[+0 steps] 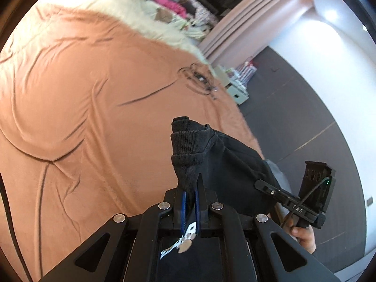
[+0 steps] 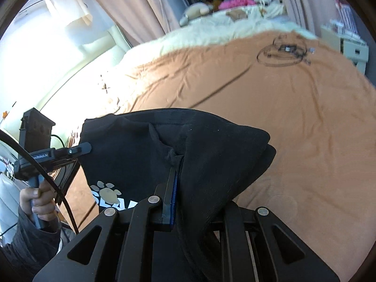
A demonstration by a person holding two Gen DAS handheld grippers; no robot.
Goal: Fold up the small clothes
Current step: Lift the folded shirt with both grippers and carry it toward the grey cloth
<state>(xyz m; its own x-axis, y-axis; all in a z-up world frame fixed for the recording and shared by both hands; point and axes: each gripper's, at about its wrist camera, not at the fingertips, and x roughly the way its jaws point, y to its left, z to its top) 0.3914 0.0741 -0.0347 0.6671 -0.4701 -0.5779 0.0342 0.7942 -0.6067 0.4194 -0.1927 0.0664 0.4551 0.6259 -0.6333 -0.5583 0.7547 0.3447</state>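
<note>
A small black garment (image 1: 223, 155) with a ribbed hem hangs above the orange-brown bed cover (image 1: 94, 94). My left gripper (image 1: 191, 188) is shut on its ribbed edge, the cloth pinched between the blue pads. At the right the right gripper (image 1: 258, 184) bites the garment's other side, with a hand (image 1: 303, 235) on its handle. In the right wrist view the black garment (image 2: 188, 141) drapes over my right gripper (image 2: 178, 174), which is shut on a fold; one finger is hidden under the cloth. A white paw print (image 2: 108, 192) shows on the front. The left gripper (image 2: 85, 147) clamps the far left corner.
A white fluffy blanket (image 1: 152, 23) and plush toys lie at the bed's far end. A coiled black cable (image 2: 282, 51) rests on the bed cover (image 2: 293, 117). Pink curtains (image 1: 246, 23), pale storage boxes (image 1: 237, 91) and dark floor (image 1: 305, 117) border the bed.
</note>
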